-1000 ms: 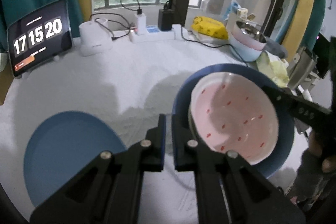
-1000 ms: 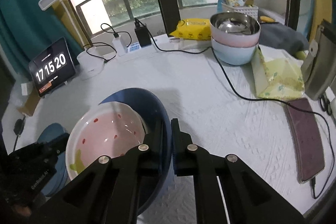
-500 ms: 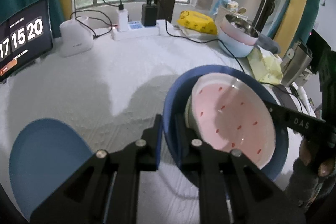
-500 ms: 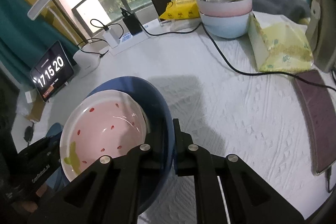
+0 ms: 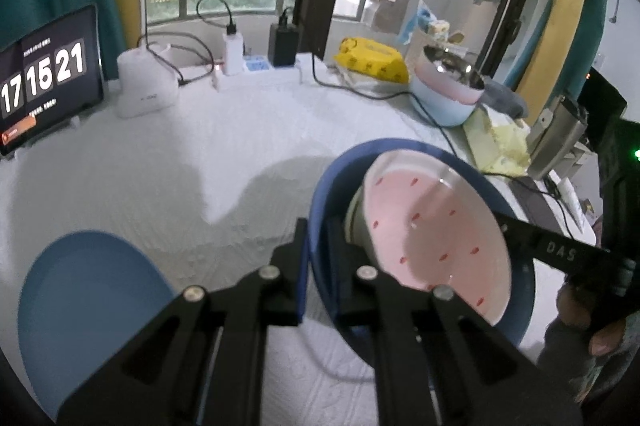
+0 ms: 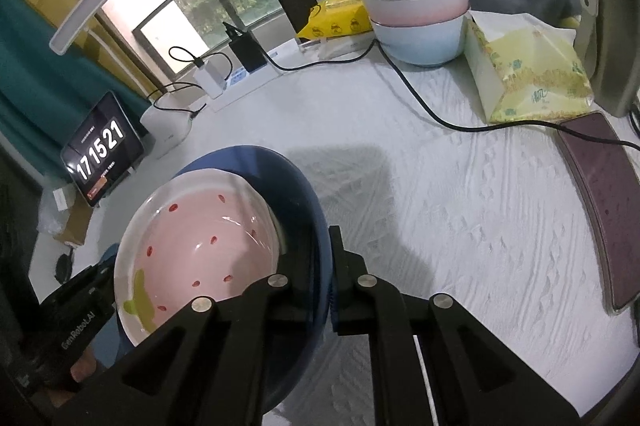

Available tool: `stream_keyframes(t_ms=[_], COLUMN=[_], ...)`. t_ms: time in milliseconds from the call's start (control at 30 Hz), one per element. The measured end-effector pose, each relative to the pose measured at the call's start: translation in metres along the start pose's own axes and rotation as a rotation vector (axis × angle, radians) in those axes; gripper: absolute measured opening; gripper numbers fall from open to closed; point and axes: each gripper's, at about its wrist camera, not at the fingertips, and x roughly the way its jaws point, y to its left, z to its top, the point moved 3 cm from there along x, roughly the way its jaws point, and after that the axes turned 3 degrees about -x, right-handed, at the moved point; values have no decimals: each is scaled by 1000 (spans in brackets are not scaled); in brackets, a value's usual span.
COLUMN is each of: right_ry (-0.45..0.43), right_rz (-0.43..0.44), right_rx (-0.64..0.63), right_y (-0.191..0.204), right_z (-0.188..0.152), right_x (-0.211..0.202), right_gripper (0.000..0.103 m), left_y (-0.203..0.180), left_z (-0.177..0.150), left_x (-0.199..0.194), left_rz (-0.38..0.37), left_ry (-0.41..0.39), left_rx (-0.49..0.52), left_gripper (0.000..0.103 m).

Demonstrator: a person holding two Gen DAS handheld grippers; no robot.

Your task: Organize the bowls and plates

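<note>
A dark blue plate (image 5: pixel 520 310) carries a pink bowl with red specks (image 5: pixel 436 230). Both are lifted off the white table and tilted. My left gripper (image 5: pixel 318 272) is shut on the plate's near rim. My right gripper (image 6: pixel 322 280) is shut on the opposite rim of the same blue plate (image 6: pixel 296 186); the pink bowl (image 6: pixel 200 246) sits inside it. A second, lighter blue plate (image 5: pixel 88 310) lies flat on the table at the lower left of the left wrist view.
Stacked pink and light blue bowls with a steel bowl on top (image 6: pixel 420 14) stand at the back right. A tissue pack (image 6: pixel 528 70), a dark pad (image 6: pixel 600 202), cables, a power strip (image 5: pixel 256 66) and a clock tablet (image 5: pixel 44 78) ring the table.
The blue plate with the pink bowl has risen off the table and tilted more. Both grippers stay clamped on its rims. The clock went from 17:15:20 to 17:15:21.
</note>
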Motion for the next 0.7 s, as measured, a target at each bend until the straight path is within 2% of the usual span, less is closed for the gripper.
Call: stream_keyframes(t_ms=[367, 700], right_ry=[-54, -88], right_rz=[-2, 8], right_rx=[-26, -72], right_y=[21, 54], right_z=[10, 17], right_x=[-22, -33], right_gripper=[8, 8], left_y=[6, 27], left_z=[11, 15], left_x=[-25, -54], left_rz=[-12, -7], left_ry=[-54, -107], left_rx=[-5, -29], left_gripper=[6, 6])
